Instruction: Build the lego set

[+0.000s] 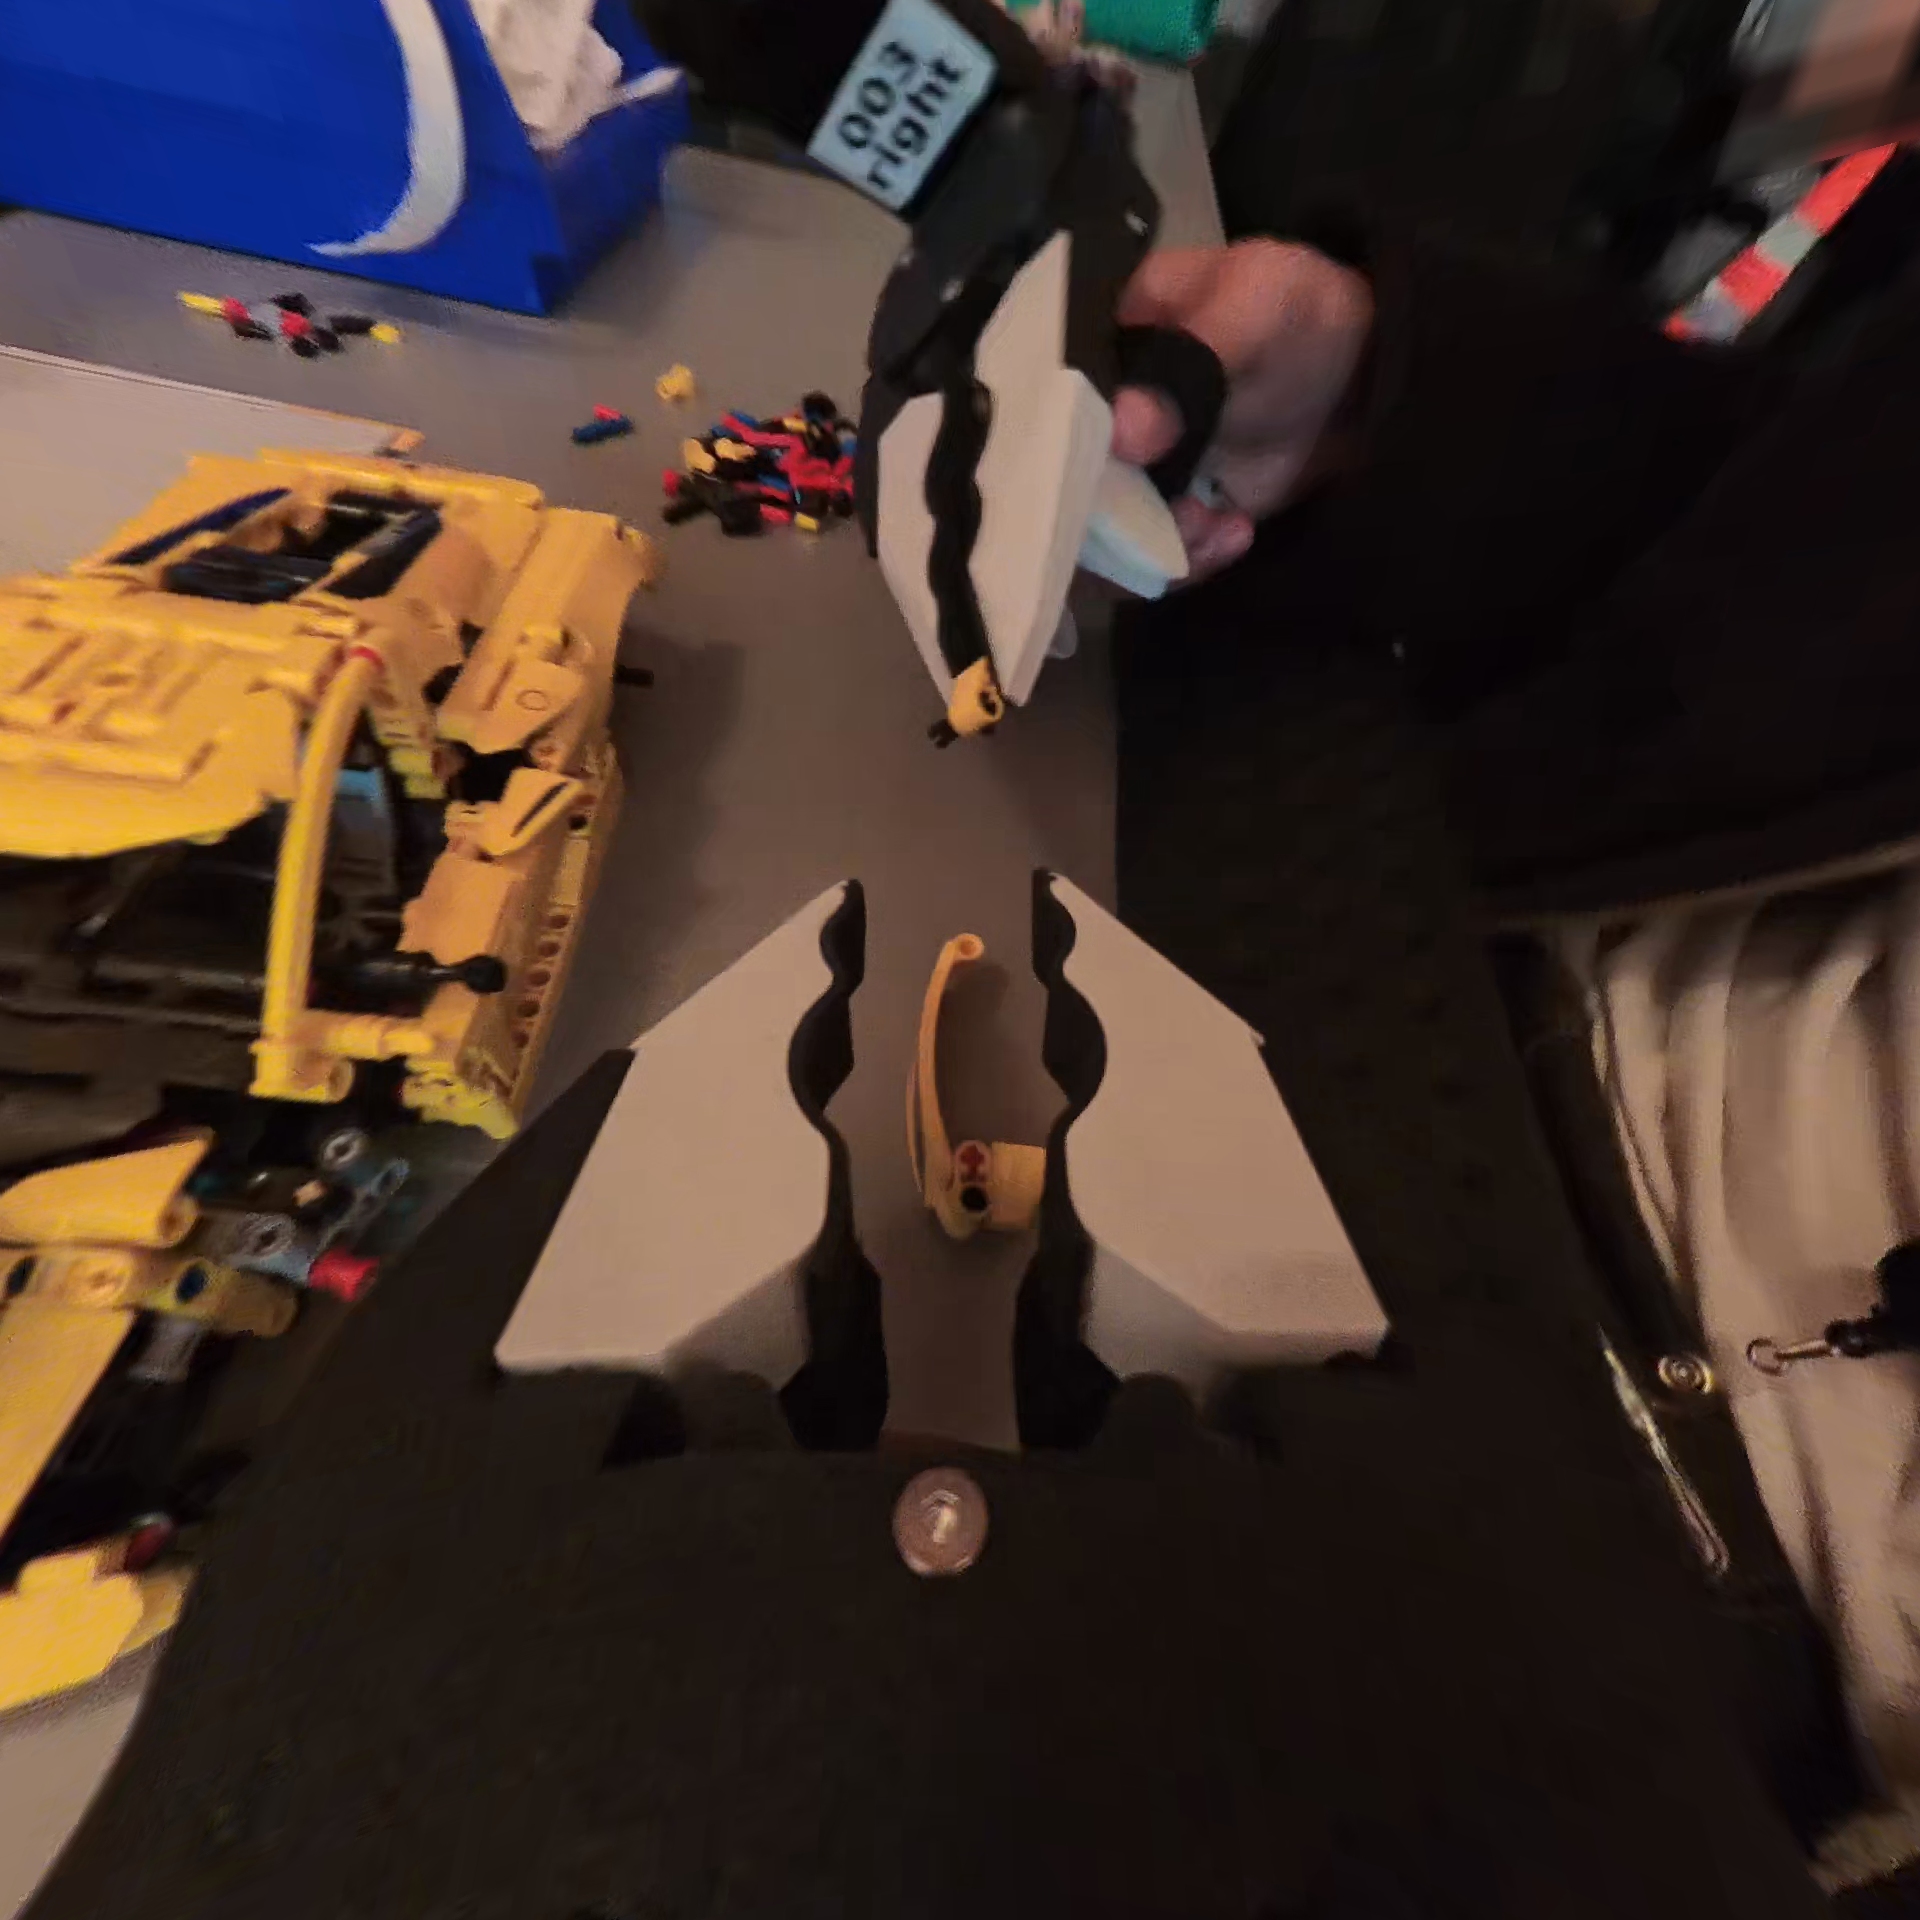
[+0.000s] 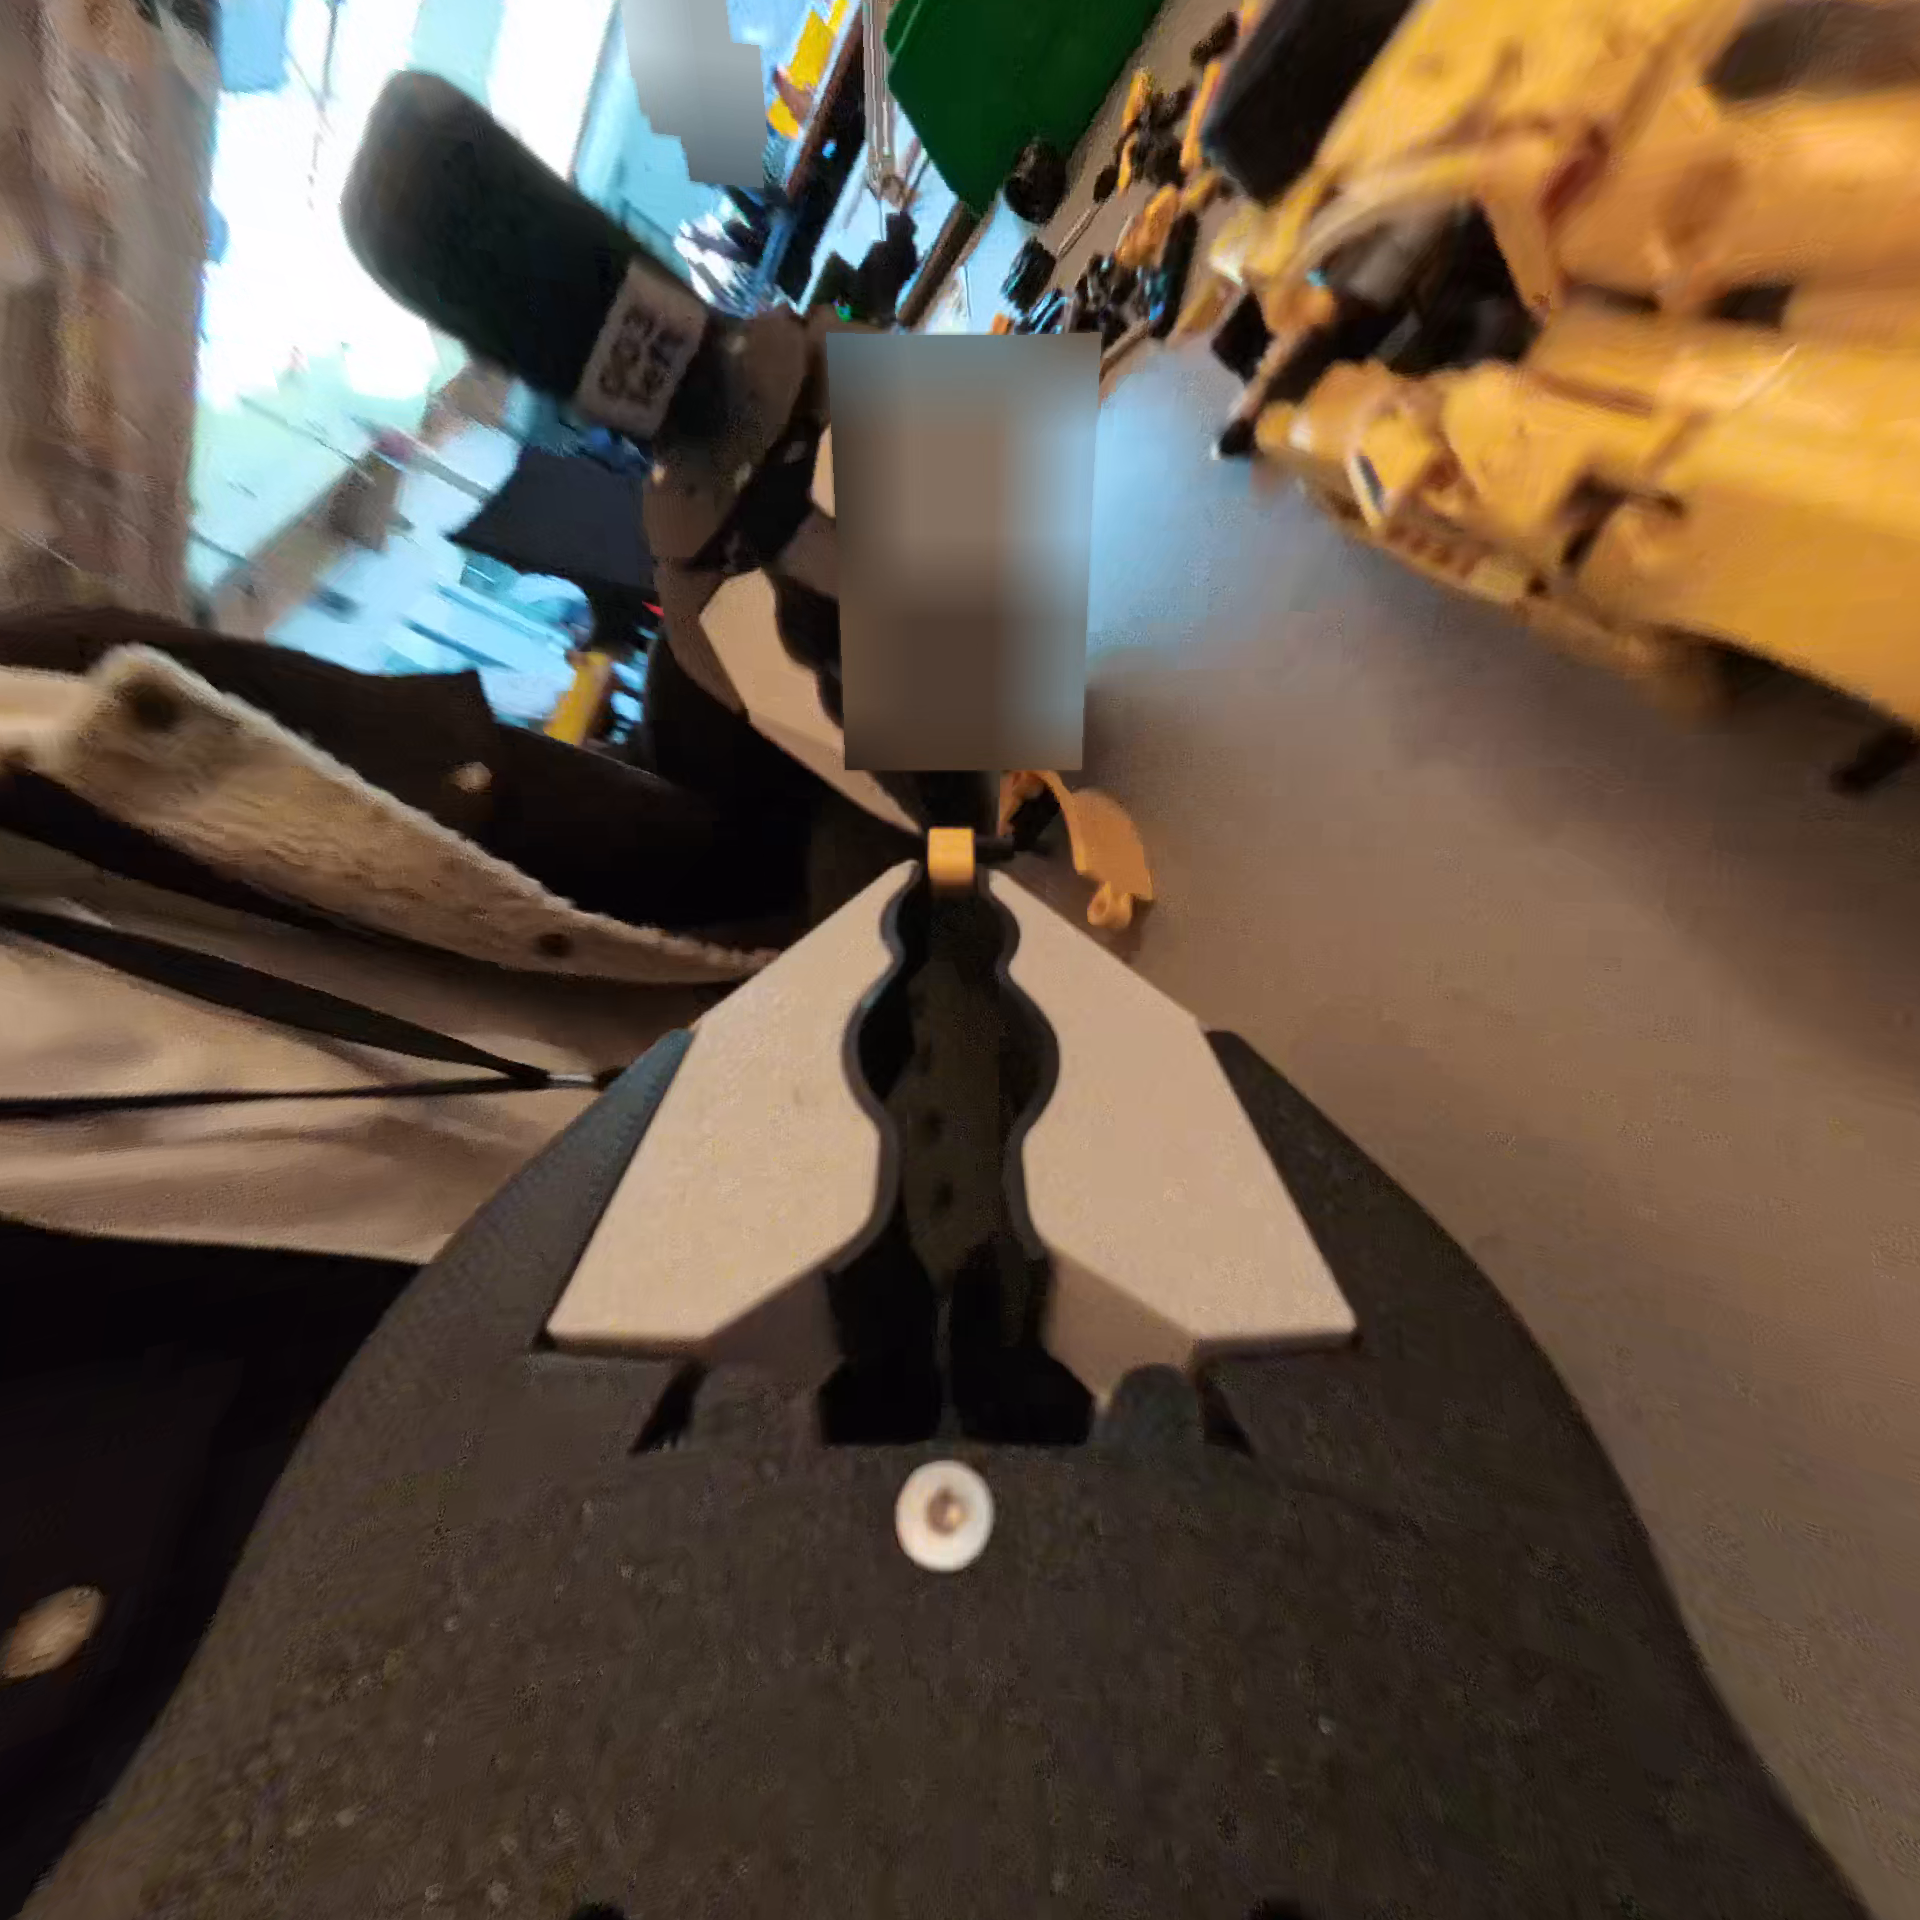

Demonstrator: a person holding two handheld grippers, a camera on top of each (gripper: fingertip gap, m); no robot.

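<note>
My left gripper (image 1: 948, 894) is open, its fingers on either side of a curved yellow Lego piece (image 1: 961, 1101) with a yellow connector at its near end, lying on the grey table. My right gripper (image 1: 971, 707) is shut on a small yellow connector with a black pin (image 1: 977, 704), held above the table beyond the left gripper. In the right wrist view the right gripper (image 2: 948, 878) pinches that connector (image 2: 948, 857) at its tips, close to the curved piece (image 2: 1107, 847). The large yellow Lego vehicle (image 1: 312, 748) stands at the left and also shows in the right wrist view (image 2: 1621, 416).
A pile of small red, blue, black and yellow pins (image 1: 769, 473) lies behind the vehicle, with a smaller scatter (image 1: 296, 317) near a blue box (image 1: 281, 135). A person's jacket (image 1: 1714, 1143) fills the right side. A green bin (image 2: 997, 73) stands far off. From either gripper's tips it is about 40 cm to the smaller scatter (image 1: 296, 317).
</note>
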